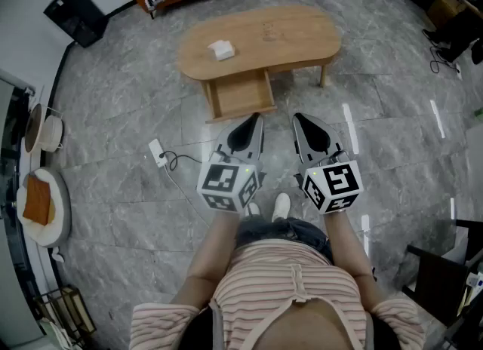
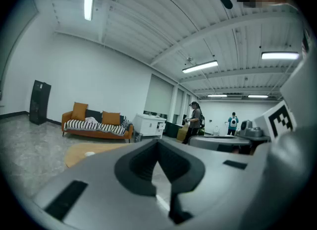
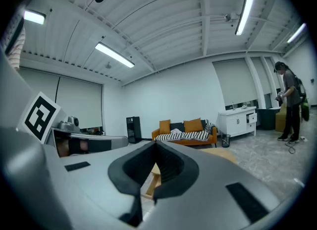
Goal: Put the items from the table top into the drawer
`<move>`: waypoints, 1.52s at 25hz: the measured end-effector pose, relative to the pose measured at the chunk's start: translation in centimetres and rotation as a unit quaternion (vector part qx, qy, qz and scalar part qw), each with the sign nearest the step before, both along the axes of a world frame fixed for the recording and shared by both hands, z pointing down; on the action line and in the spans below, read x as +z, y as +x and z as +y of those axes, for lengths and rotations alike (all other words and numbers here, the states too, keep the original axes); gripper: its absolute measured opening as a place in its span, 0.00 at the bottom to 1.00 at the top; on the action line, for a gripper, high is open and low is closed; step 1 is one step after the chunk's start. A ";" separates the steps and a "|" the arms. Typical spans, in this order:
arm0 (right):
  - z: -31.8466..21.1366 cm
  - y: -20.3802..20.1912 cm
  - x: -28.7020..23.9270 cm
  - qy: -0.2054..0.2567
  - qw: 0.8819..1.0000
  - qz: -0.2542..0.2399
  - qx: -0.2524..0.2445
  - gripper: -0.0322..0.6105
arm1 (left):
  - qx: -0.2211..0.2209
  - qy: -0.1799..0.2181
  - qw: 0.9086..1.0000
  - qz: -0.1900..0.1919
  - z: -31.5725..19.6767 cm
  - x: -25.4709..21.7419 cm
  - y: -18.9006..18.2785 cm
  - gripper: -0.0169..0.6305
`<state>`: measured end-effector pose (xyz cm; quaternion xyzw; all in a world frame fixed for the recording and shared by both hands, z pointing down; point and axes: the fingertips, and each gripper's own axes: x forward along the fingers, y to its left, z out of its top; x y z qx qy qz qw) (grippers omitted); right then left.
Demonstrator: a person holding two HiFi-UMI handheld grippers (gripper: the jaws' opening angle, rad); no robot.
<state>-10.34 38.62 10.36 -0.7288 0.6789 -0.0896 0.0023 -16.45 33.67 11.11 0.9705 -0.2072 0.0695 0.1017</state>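
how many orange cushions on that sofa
2. One orange square cushion leans at the left end of the orange sofa, the other beside it toward the middle. The striped throw may hide more.

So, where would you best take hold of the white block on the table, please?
Probably across its two opposite sides, coming from the near side, by the drawer: the white block lies flat and low near the table's left end, with bare wood all round, so jaws should fit.
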 end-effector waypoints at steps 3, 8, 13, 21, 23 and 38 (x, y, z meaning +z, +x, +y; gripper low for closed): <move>-0.1 0.9 0.2 -0.001 1.000 0.000 0.003 0.05 | 0.000 -0.001 1.000 -0.001 -0.2 0.1 0.5 0.05; -0.1 2.4 0.2 -0.002 1.000 -0.001 0.008 0.05 | -0.007 -0.004 1.000 -0.001 -0.8 0.3 1.2 0.05; 0.2 4.2 -0.4 0.027 0.999 -0.017 0.009 0.05 | -0.017 -0.007 1.000 0.004 -1.9 0.3 1.6 0.05; 0.6 7.8 0.3 0.023 0.999 -0.033 0.022 0.05 | -0.047 -0.029 0.998 0.006 -3.8 0.9 2.4 0.05; 0.5 9.0 0.2 0.024 0.999 -0.037 0.031 0.05 | -0.050 -0.026 0.998 0.003 -4.3 0.7 3.0 0.05; -7.7 14.8 2.9 -0.008 0.998 -0.059 0.025 0.05 | -0.051 -0.040 0.998 -0.026 -12.7 3.4 9.2 0.05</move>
